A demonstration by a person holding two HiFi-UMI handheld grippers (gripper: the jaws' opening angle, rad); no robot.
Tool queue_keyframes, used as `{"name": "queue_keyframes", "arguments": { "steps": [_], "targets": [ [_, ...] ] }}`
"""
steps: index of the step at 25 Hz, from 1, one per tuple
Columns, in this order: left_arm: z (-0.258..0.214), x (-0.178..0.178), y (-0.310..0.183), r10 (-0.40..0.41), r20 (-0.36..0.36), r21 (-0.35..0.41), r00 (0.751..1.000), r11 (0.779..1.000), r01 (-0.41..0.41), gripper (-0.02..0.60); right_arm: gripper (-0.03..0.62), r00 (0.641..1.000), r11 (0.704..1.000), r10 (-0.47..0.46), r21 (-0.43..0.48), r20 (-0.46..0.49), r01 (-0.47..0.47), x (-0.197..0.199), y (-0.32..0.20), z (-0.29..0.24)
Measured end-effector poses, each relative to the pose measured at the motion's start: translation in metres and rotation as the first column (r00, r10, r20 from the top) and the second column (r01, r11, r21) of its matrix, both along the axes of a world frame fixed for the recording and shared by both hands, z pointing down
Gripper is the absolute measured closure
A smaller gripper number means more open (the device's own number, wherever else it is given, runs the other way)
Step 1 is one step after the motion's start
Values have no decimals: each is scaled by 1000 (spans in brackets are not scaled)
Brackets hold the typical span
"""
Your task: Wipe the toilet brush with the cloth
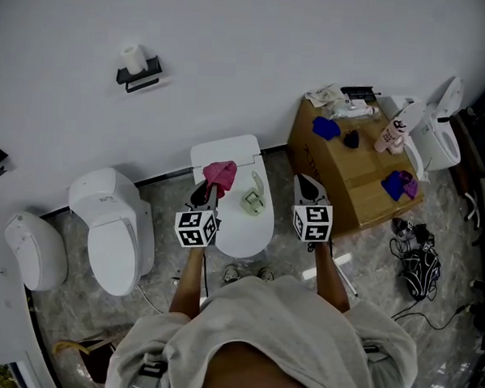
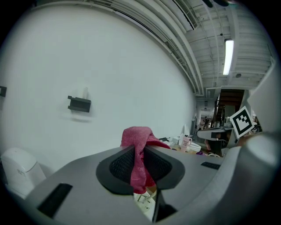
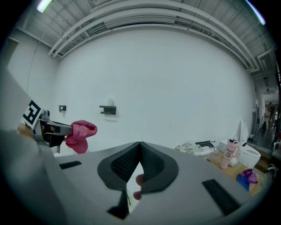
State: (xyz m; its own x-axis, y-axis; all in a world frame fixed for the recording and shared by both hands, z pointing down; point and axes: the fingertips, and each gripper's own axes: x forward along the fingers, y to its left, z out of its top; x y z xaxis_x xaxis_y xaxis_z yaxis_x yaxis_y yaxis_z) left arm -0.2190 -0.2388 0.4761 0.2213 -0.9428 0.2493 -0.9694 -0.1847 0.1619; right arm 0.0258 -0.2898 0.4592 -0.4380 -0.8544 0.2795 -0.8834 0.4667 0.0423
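Left claw (image 2: 139,151) pinches the cloth (image 2: 136,137) between its tips; right claw (image 3: 139,149) closed, empty; brush apparently unwiped.

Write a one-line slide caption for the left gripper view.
Left tool shut on a pink cloth, held up before a white wall bearing a black holder.

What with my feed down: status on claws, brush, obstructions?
Left claw shut on pink cloth. Right claw shut, empty. Pale object on toilet lid, can't confirm brush. No obstruction seen.
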Motion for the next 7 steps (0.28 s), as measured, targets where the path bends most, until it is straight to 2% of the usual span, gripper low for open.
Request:
{"name": "queue_keyframes", "arguments": {
  "steps": [7],
  "targets": [
    [1,0,-2,-2,1,-1,1000,1000,2,509,563,1000,1000,-8,-5,-4,8,-2,-3,2]
  ]
}}
